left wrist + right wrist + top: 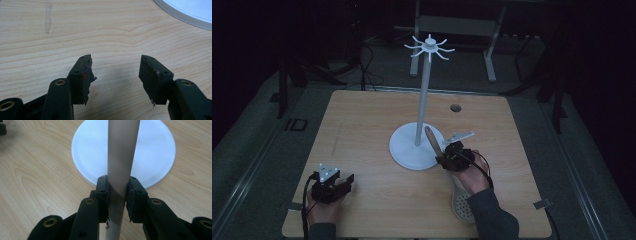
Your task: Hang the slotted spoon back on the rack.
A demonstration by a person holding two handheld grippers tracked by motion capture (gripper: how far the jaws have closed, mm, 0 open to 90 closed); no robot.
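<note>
A skimmer spoon lies slanted above the table's front right: its wooden handle [431, 137] points up toward the stand, and its white perforated head [461, 205] is near the front edge beside the person's sleeve. My right gripper [446, 158] is shut on the handle [123, 145], which rises between the jaws [118, 182]. Just beyond stands a white stand with a round base [406, 148] [155, 152], a tall pole [424, 95] and a crown of hooks [430, 47]. My left gripper [343, 182] [115, 65] rests open on the table at the front left, with nothing between its fingers.
The wooden table [362, 125] has a small round hole [455, 107] at the back right and a metal clip [540, 203] at the right front edge. The stand's base rim [190, 12] shows ahead of the left gripper. A grey frame [490, 55] stands on the dark floor behind.
</note>
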